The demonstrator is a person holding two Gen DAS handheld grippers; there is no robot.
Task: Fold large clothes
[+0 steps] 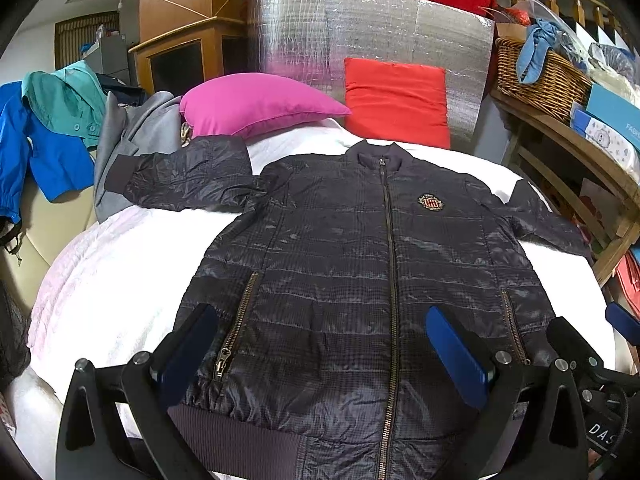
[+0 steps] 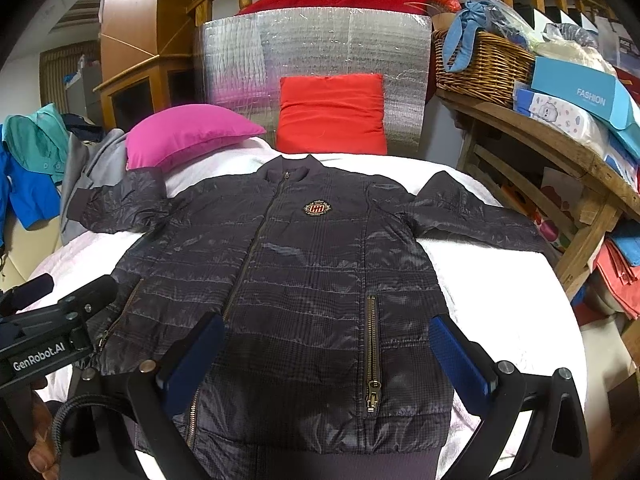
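A dark quilted zip jacket [image 1: 360, 264] lies flat, front up, on the white bed [image 1: 112, 272], both sleeves spread sideways and the collar at the far end. My left gripper [image 1: 320, 344] hovers open over the jacket's lower left half, blue pads wide apart, nothing between them. My right gripper [image 2: 324, 356] is open above the lower right half of the jacket [image 2: 312, 272], near its right pocket zip. The left gripper's body [image 2: 48, 336] shows at the left edge of the right wrist view, with a hand below it.
A pink pillow [image 1: 256, 108] and a red cushion [image 1: 396, 100] lean at the head of the bed against a silver foil panel [image 1: 360, 36]. A wooden shelf with a wicker basket [image 1: 540, 76] and boxes stands right. Grey, teal and blue clothes [image 1: 60, 132] pile up left.
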